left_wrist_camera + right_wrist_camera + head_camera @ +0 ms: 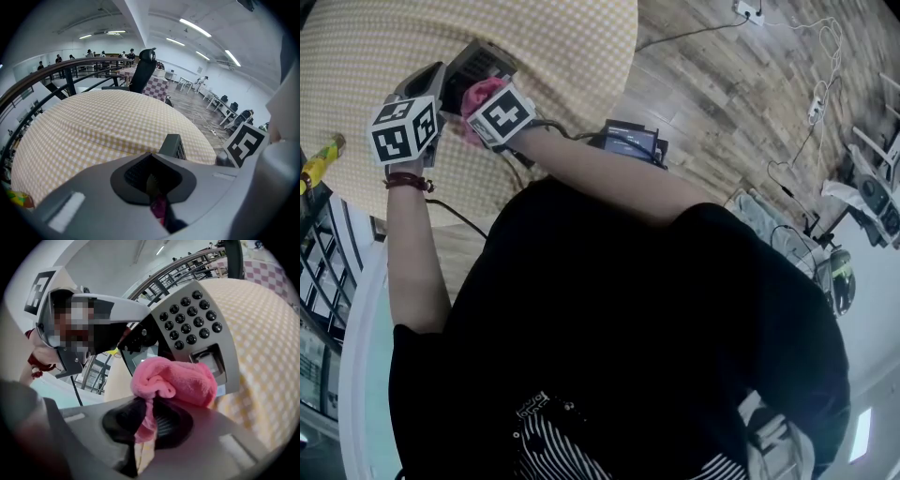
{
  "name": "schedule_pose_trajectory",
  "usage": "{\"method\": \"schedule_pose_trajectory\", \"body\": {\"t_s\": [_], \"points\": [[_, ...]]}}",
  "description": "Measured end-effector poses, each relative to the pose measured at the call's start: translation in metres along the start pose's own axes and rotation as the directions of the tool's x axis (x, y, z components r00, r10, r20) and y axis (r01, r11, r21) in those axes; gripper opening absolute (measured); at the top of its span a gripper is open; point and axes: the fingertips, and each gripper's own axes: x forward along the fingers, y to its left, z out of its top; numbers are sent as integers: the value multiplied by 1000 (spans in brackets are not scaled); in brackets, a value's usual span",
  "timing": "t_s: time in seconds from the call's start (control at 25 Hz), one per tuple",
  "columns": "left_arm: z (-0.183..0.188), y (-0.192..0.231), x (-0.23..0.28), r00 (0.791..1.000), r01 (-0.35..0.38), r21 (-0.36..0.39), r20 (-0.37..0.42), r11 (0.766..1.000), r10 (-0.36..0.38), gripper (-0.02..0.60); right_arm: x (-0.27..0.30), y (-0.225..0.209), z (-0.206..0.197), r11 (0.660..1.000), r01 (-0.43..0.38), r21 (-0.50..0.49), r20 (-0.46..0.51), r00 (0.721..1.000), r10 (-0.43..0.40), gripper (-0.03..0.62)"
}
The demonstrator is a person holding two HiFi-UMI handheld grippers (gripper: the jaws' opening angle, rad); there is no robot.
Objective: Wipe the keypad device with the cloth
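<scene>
Pinching fluffy pink cloth (176, 380) against grey keypad device (192, 329): right hand-held gripper (145, 420); left hand-held gripper (152, 180) clamps device edge.

Bunched pink cloth (178, 380) against grey keypad device (190, 350) (tilted)

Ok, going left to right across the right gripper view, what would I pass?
First the left gripper → keypad device → checked tablecloth. The pink cloth overlaps the device, so it is left out.
</scene>
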Motion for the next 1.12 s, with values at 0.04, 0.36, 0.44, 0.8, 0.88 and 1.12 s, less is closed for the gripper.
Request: {"method": "schedule_pose_trajectory", "body": {"t_s": [0.04, 0.36, 0.44, 0.8, 0.88, 1.12], "points": [[1, -1, -1, 1000, 11, -11, 18, 1000, -11, 5, -2, 2, 0, 1000, 0, 0, 12, 1000, 0, 44], [43, -15, -83, 937, -7, -128, 345, 992, 51, 5, -61, 67, 33, 978, -37, -205, 177, 981, 74, 44], [47, -25, -110, 905, 5, -171, 421, 985, 69, 5, -84, 83, 39, 968, -29, -248, 218, 972, 85, 44], [-3, -77, -193, 828, 36, -319, 540, 947, 150, 5, -160, 111, 29, 949, 51, -310, 333, 941, 58, 43], [-3, -84, -198, 816, 24, -297, 558, 955, 153, 5, -164, 114, 33, 943, 78, -324, 344, 938, 40, 43], [-1, -80, -193, 813, 48, -243, 573, 969, 104, 5, -159, 127, 51, 924, 147, -354, 361, 933, -10, 43]]}}
